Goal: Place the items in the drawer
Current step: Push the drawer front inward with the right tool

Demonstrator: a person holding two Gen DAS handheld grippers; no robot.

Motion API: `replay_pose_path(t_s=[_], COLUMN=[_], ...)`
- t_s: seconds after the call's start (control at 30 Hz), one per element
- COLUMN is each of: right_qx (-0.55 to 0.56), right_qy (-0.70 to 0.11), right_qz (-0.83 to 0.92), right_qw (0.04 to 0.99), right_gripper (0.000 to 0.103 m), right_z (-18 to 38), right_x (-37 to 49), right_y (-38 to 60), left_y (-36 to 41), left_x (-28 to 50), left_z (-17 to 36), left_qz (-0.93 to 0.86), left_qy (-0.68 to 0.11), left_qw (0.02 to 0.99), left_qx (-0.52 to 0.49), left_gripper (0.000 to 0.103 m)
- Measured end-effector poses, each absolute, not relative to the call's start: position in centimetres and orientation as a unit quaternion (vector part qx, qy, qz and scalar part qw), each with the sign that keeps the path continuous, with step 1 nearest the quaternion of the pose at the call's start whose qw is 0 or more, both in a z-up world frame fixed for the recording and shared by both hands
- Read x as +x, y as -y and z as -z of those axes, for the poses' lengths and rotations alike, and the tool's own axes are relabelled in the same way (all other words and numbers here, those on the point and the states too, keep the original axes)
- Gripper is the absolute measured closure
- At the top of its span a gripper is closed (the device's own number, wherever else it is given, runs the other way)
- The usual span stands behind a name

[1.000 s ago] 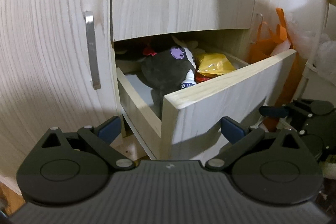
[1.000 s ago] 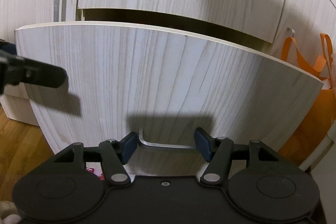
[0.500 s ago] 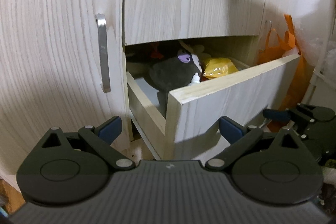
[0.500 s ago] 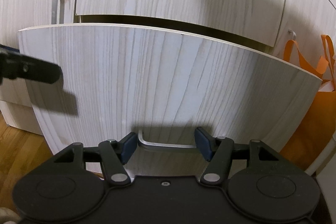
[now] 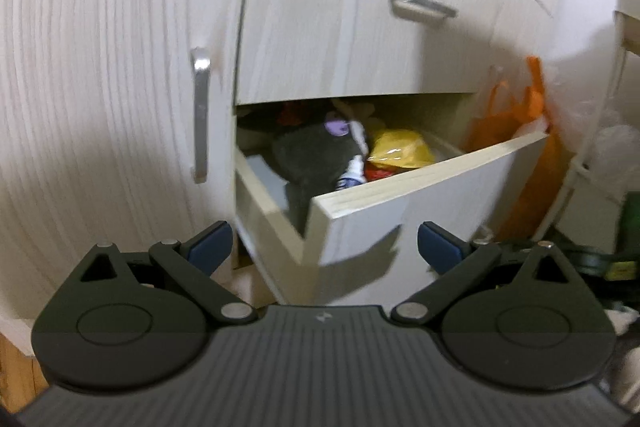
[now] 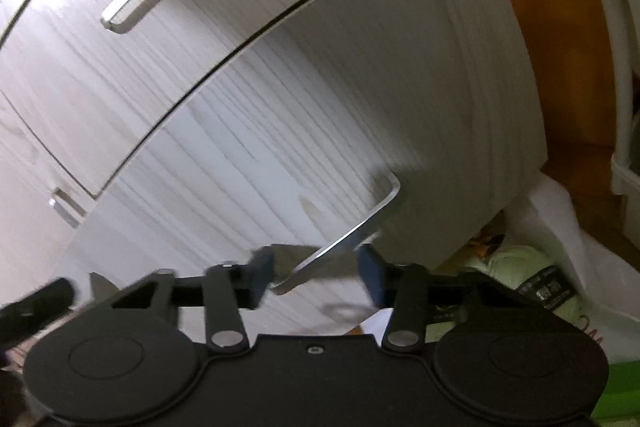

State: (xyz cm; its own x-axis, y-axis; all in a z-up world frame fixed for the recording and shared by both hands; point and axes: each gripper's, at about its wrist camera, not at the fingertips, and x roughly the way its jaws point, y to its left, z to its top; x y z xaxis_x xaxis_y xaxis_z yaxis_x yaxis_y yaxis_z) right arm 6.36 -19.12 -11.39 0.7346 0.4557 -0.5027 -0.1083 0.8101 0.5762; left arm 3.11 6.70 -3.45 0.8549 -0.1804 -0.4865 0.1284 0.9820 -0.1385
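The pale wood drawer point(image 5: 404, 183) is part open. Inside lie a black plush toy point(image 5: 316, 155), a small white bottle point(image 5: 354, 175) and a yellow packet point(image 5: 400, 147). My left gripper point(image 5: 324, 245) is open and empty, in front of the drawer's left corner. In the right wrist view the drawer front point(image 6: 320, 131) fills the frame, tilted. My right gripper point(image 6: 316, 273) is open with the drawer's metal handle point(image 6: 352, 235) between its fingers, not clamped.
A closed upper drawer with a metal handle point(image 5: 422, 5) is above. A cabinet door with a vertical handle point(image 5: 200, 115) is at left. An orange bag point(image 5: 516, 115) and a white plastic bag point(image 6: 560, 247) are at right. Wooden floor shows at the lower left.
The right gripper has rolled, so the drawer front now looks tilted, and its fingers have spread a little around the handle. The left gripper has pulled back and up; the drawer looks smaller.
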Motion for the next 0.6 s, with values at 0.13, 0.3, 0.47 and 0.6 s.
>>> replay_pose_path(t_s=[0.13,0.3,0.47,0.6], right_qx=[0.251,0.268,0.243,0.223], right_qy=[-0.319,-0.316,-0.304,-0.29], right_qz=[-0.158,-0.171,-0.177,-0.183], right_qw=[0.9,0.894,0.904,0.912], right_gripper=[0.06,0.06,0.057,0.054], right_z=[11.3,11.5,11.3,11.2], right_x=[6.3,6.6,6.6,6.6], right_y=[18.7,19.1,18.8,18.5], left_y=[-5.6,-4.1,-4.0,-4.9], left_x=[2.6,2.6,3.2,3.3], left_z=[3.3,3.8,4.5,4.1], left_qz=[0.093,0.099,0.059,0.062], left_qy=[-0.255,-0.248,-0.245,-0.242], left_qw=[0.962,0.964,0.967,0.968], left_qx=[-0.032,0.008,0.041,0.017], left_gripper=[0.002,0.002,0.002,0.002])
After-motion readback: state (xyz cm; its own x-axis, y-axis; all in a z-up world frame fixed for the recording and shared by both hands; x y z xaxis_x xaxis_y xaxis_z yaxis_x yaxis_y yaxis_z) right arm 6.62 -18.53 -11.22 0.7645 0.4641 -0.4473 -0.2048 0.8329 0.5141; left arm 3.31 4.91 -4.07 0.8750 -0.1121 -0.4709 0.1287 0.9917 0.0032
